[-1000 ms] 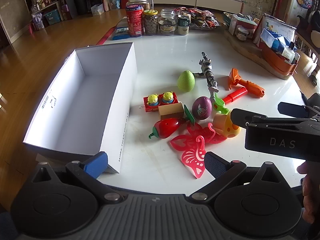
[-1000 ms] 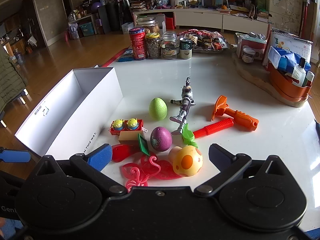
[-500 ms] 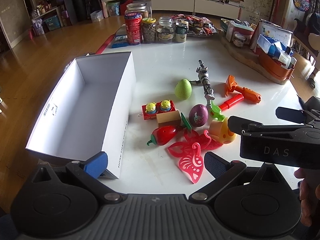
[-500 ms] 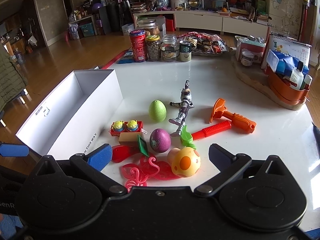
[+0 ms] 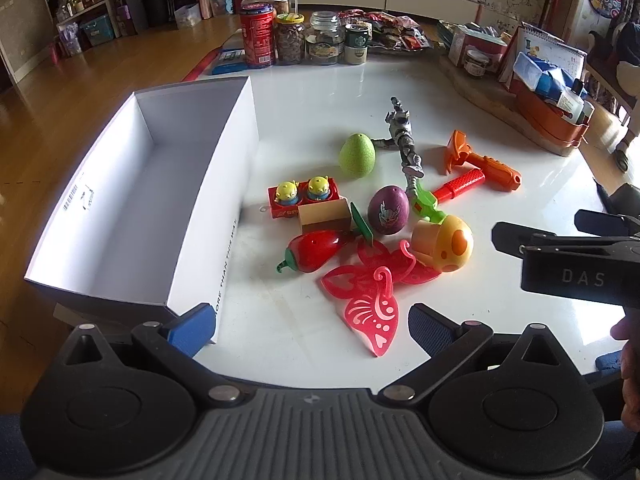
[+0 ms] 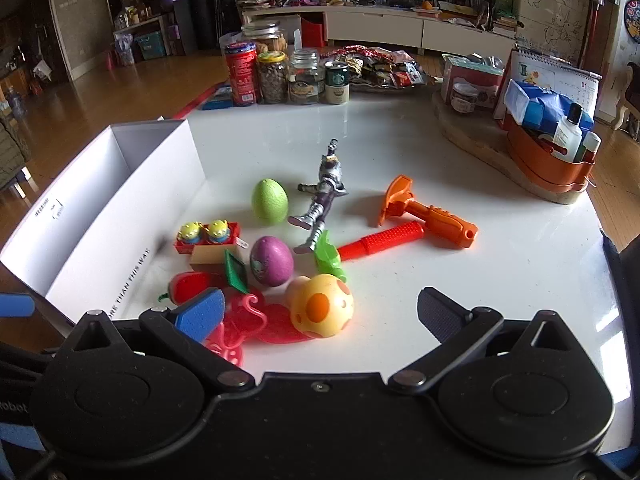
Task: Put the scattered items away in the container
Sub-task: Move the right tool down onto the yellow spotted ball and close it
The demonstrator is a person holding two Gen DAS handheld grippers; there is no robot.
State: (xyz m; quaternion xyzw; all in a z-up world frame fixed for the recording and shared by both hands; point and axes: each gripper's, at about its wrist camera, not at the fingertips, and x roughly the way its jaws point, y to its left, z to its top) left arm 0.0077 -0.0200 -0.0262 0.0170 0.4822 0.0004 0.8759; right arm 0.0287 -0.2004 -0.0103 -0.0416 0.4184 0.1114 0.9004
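An empty white box (image 5: 132, 184) (image 6: 100, 216) lies at the table's left. Right of it are scattered toys: green egg (image 5: 357, 155) (image 6: 269, 201), purple egg (image 5: 388, 210) (image 6: 271, 261), yellow mushroom (image 5: 444, 242) (image 6: 320, 306), red pepper (image 5: 312, 251), pink butterflies (image 5: 372, 288), alien block (image 5: 306, 196) (image 6: 208, 236), grey figure (image 5: 404, 136) (image 6: 324, 192), orange hammer (image 5: 480, 162) (image 6: 428, 212), red-handled green tool (image 5: 448, 192) (image 6: 360, 246). My left gripper (image 5: 310, 326) is open at the near edge, over the butterflies. My right gripper (image 6: 320, 314) is open just before the mushroom, also seen from its side (image 5: 560, 252).
Jars and cans (image 5: 296, 40) (image 6: 280, 76) line the table's far edge with snack packets behind. An orange basket (image 5: 548, 120) (image 6: 548, 160) of bottles on a wooden board stands at the far right. A person's fingers (image 5: 630, 360) hold the right gripper. Wooden floor lies to the left.
Both grippers have drawn back slightly and lifted, so the toys sit a little farther off. Both stay open; no toy has moved.
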